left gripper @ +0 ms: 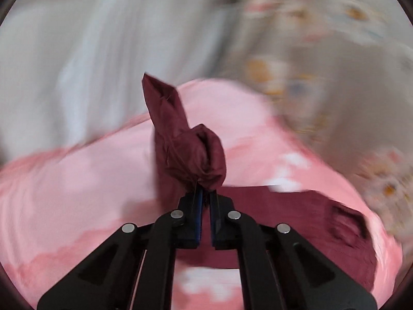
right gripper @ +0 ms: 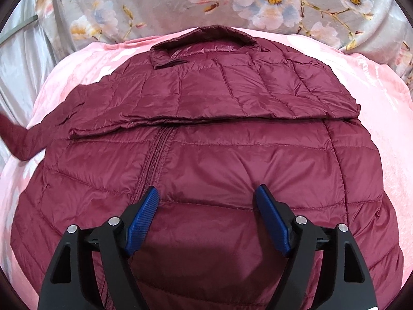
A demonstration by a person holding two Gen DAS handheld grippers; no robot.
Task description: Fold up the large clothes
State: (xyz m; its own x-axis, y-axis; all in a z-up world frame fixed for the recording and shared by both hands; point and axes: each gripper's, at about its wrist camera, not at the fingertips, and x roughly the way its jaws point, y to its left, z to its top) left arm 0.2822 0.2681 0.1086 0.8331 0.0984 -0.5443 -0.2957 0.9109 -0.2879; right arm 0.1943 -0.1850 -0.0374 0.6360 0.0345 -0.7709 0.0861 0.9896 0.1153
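A maroon quilted jacket [right gripper: 232, 155] lies front up on a pink blanket [right gripper: 374, 118], collar [right gripper: 206, 38] at the far end. One sleeve [right gripper: 206, 98] is folded across the chest. My right gripper [right gripper: 207, 193] stands open over the lower body beside the zipper [right gripper: 155, 155], nothing pinched between its blue pads [right gripper: 140, 222]. The other sleeve [right gripper: 23, 139] trails off to the left edge. In the blurred left wrist view my left gripper [left gripper: 205, 193] is shut on that sleeve's bunched end [left gripper: 180, 139], which sticks up past the fingertips above the blanket [left gripper: 77, 180].
A grey floral sheet [right gripper: 258, 0] lies bunched beyond the blanket's far edge. Pale silky fabric [right gripper: 18, 59] hangs at the left. More of the maroon jacket [left gripper: 309, 227] shows under the left gripper.
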